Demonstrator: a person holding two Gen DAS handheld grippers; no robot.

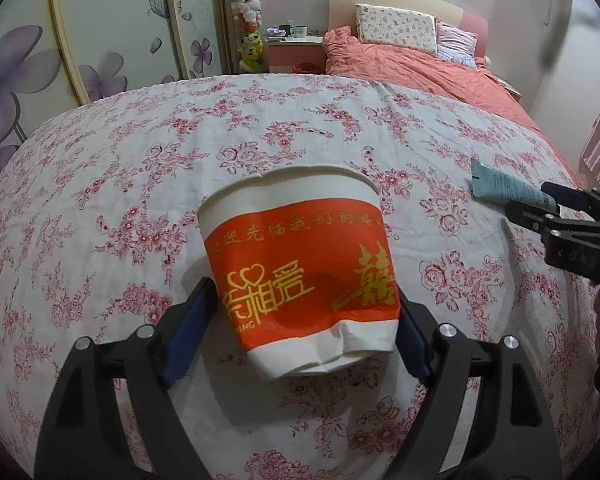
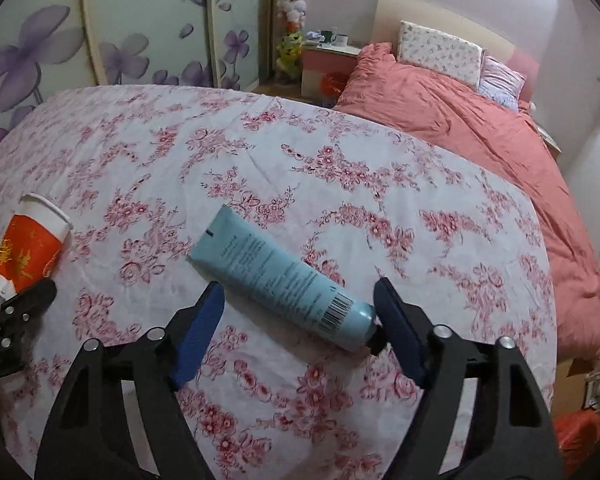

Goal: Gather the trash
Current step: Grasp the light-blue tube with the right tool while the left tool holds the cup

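A crumpled red and white paper cup lies on its side on the floral tablecloth, base toward me. My left gripper is shut on the cup, with a blue pad against each side. The cup also shows at the left in the right wrist view. A light blue tube lies slantwise on the cloth. My right gripper is open around the tube's cap end, the right pad close to the cap, the left pad apart. The tube and right gripper also show in the left wrist view.
The table is covered by a white cloth with pink flowers. Behind it stand a bed with a salmon quilt, a nightstand and a wardrobe with purple flowers. An orange bag sits low at the right.
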